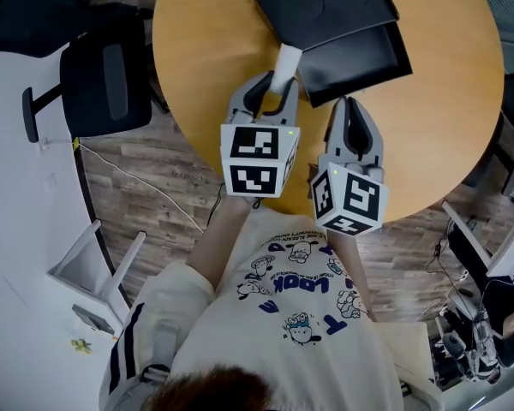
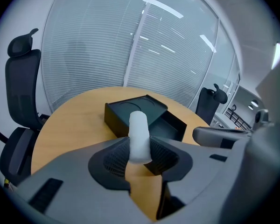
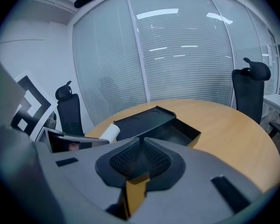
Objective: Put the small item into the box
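The small item is a white cylinder [image 1: 285,61], standing out from my left gripper [image 1: 275,82], which is shut on its lower end. In the left gripper view the cylinder [image 2: 139,133] stands upright between the two mesh pads. Just beyond it on the round wooden table lies the open black box [image 1: 367,58], with its black lid [image 1: 324,5] resting across the box's far side. My right gripper [image 1: 348,103] hovers beside the left one, near the box's front edge. Its jaws meet with nothing between them in the right gripper view [image 3: 141,143], where the box [image 3: 179,130] lies straight ahead.
The table's [image 1: 214,50] near edge runs under both grippers. A black office chair [image 1: 103,80] stands at the left of the table, and white furniture [image 1: 90,272] is on the floor lower left. More chairs [image 3: 248,90] stand along a glass wall with blinds.
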Action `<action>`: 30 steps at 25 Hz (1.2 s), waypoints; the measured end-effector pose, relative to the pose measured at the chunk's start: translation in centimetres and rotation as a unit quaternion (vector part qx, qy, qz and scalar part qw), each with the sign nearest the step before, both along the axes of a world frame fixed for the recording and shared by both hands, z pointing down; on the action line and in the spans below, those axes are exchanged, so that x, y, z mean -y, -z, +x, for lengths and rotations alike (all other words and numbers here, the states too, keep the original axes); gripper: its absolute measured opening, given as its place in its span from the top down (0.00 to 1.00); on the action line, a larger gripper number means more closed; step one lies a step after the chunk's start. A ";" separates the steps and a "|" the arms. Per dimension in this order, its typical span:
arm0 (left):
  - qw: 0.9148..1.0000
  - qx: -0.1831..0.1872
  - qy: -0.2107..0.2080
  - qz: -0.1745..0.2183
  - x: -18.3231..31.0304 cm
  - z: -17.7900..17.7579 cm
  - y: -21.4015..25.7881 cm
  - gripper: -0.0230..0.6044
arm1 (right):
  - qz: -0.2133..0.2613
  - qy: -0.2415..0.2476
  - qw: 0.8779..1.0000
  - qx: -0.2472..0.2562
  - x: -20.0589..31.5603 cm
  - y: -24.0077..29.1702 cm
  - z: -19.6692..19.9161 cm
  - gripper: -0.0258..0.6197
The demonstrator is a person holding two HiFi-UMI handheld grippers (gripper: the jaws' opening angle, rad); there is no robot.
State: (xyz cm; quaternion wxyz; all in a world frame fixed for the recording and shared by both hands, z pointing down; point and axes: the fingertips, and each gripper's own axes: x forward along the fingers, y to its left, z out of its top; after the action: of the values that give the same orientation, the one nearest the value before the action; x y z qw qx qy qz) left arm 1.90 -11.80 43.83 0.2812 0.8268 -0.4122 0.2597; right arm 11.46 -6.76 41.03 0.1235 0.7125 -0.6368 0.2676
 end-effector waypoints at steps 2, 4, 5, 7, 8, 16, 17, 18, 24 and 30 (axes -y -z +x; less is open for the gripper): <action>1.000 0.002 -0.005 0.002 -0.1 0.8 0.1 0.74 | 0.003 -0.009 1.000 0.000 -0.2 0.2 1.0 0.89; 1.000 0.003 -0.011 0.004 -0.2 1.6 0.2 0.74 | 0.005 -0.016 1.000 0.002 -0.4 0.3 1.9 0.89; 1.000 0.004 -0.013 0.005 -0.2 2.1 0.3 0.74 | 0.005 -0.019 1.000 0.002 -0.5 0.4 2.4 0.89; 1.000 0.004 -0.020 0.007 -0.1 3.0 0.4 0.74 | 0.005 -0.024 1.000 0.003 -0.7 0.3 3.2 0.89; 1.000 0.005 -0.023 0.008 -0.1 3.4 0.4 0.74 | 0.005 -0.026 1.000 0.004 -0.8 0.3 3.6 0.89; 0.998 0.022 -0.049 0.011 0.1 6.4 0.1 0.74 | 0.000 -0.044 0.999 0.010 -1.5 0.0 6.7 0.89; 0.998 0.023 -0.053 0.011 0.1 6.8 0.2 0.74 | 0.000 -0.047 0.999 0.011 -1.6 0.0 7.0 0.89; 0.998 0.025 -0.056 0.011 0.1 7.2 0.3 0.74 | -0.001 -0.049 0.999 0.012 -1.6 0.0 7.4 0.89; 0.997 0.033 -0.075 0.007 0.1 9.1 -0.2 0.74 | -0.008 -0.058 0.998 0.018 -1.9 -0.6 8.9 0.89; 0.995 0.045 -0.086 0.001 0.3 9.9 -1.2 0.74 | -0.019 -0.069 0.997 0.023 -2.2 -1.6 9.7 0.89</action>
State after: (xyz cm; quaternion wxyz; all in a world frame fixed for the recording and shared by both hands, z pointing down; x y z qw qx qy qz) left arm 11.83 -12.10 45.04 0.2385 0.8469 -0.3518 0.3196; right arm 21.15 -4.56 42.64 0.1036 0.7456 -0.5839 0.3040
